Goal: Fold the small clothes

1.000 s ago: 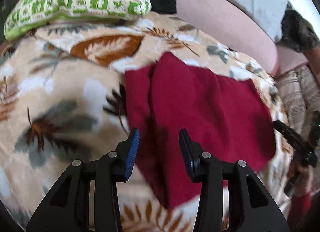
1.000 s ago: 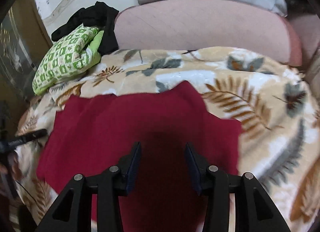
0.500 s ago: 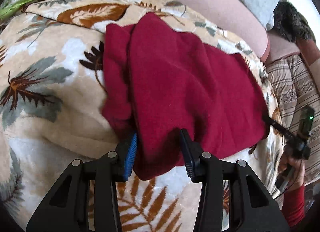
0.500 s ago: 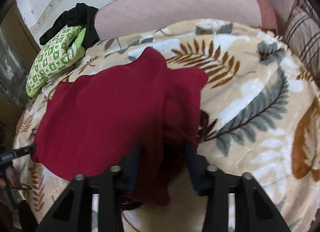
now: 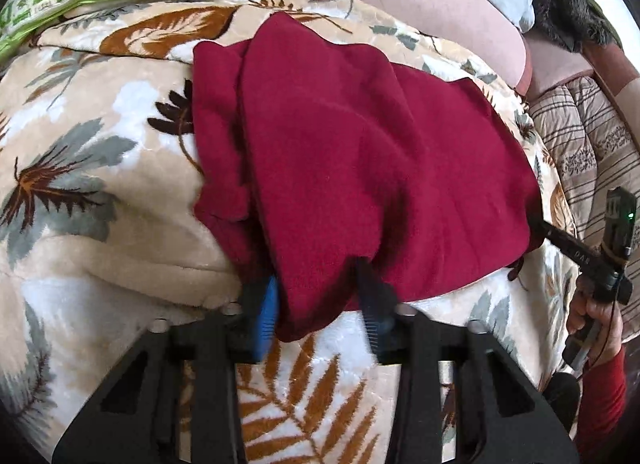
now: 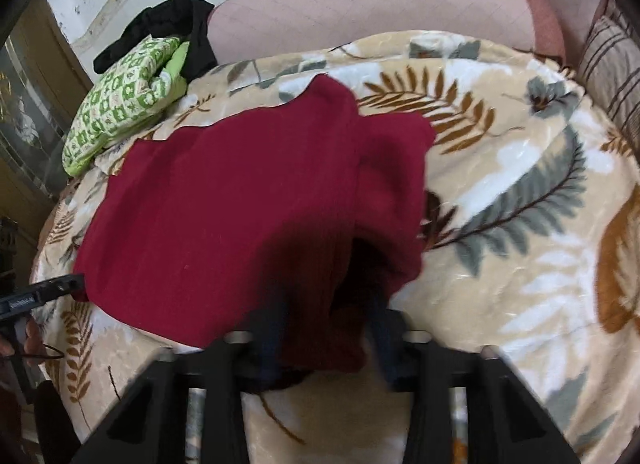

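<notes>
**Two hand-held grippers at the near hem of a dark red garment**

A dark red knitted garment lies spread on a beige leaf-patterned blanket that covers a bed. One side panel of the garment is folded inward, forming a long vertical ridge near the left edge in the left wrist view and near the right edge in the right wrist view.

The left gripper straddles a near corner of the garment. Its jaws have just been closing; the cloth hangs between the blue pad and the opposite finger, both blurred, and the cloth bunches between them, so the grip appears taken.

The right gripper meets the other near corner. Its jaws have likewise just been closing, and the dark, blurred fingers pinch a gathered fold of the red cloth.

In the left wrist view the right gripper appears at the far right edge, held by a hand in a red sleeve.

A green patterned pillow rests at the far corner of the blanket, beside a black cloth and a pink bolster.
</notes>
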